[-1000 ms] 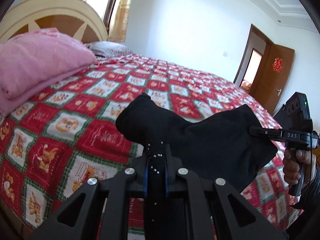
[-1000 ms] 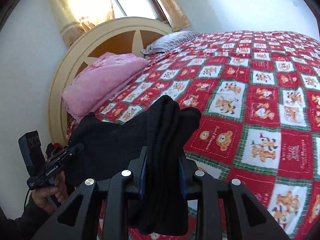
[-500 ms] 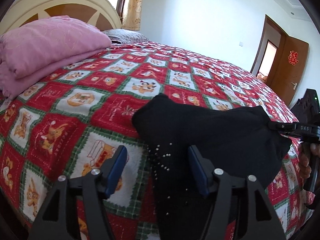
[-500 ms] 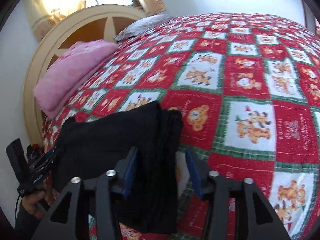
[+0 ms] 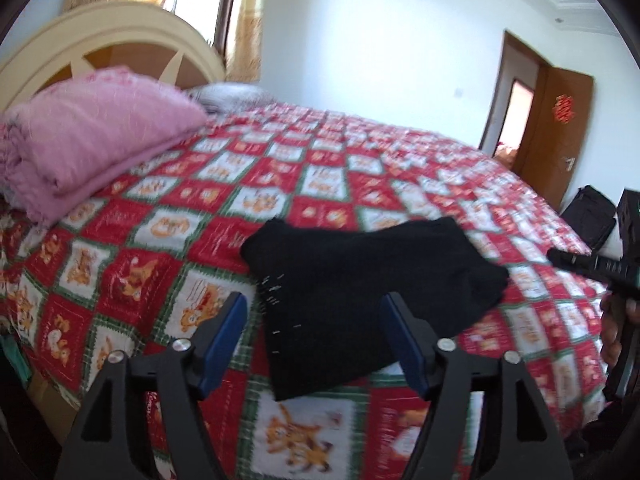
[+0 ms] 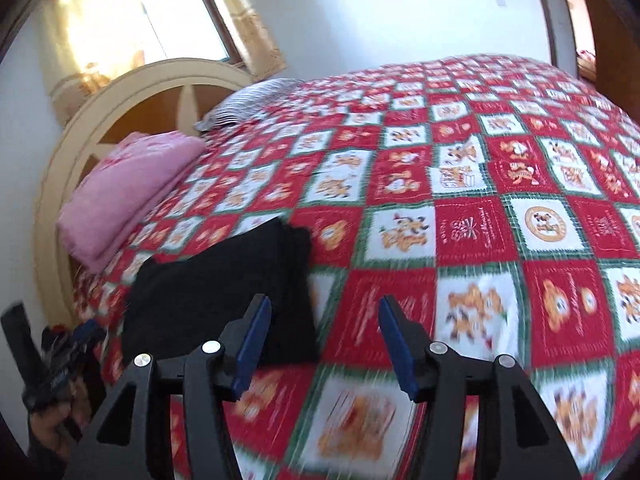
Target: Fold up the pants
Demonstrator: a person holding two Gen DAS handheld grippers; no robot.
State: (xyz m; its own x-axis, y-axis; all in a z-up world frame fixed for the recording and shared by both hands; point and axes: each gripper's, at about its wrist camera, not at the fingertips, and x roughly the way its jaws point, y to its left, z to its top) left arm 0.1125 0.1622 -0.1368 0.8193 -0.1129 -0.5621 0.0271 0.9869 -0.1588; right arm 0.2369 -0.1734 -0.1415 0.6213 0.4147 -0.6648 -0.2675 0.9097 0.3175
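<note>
- The left gripper (image 5: pixel 316 334), black with blue pads, has its jaws apart and still widening; the near edge of the folded black knit pants (image 5: pixel 360 292) lies between the pads but they do not press it.
- The right gripper (image 6: pixel 324 338) is likewise opening with nothing between its pads; the pants (image 6: pixel 216 292) sit at its ten o'clock, just off the left pad.
- The pants lie flat on the red, white and green checked quilt (image 5: pixel 320 184) near the bed's near edge. In the left wrist view their long axis runs from nine toward three o'clock, with one flap hanging toward six.
- A second ago both grippers were clamped on the bundle and held it above the quilt; now it rests there, released.
- A folded pink blanket (image 5: pixel 96 140) lies at ten o'clock, well apart, before the cream headboard (image 5: pixel 104 40).
</note>
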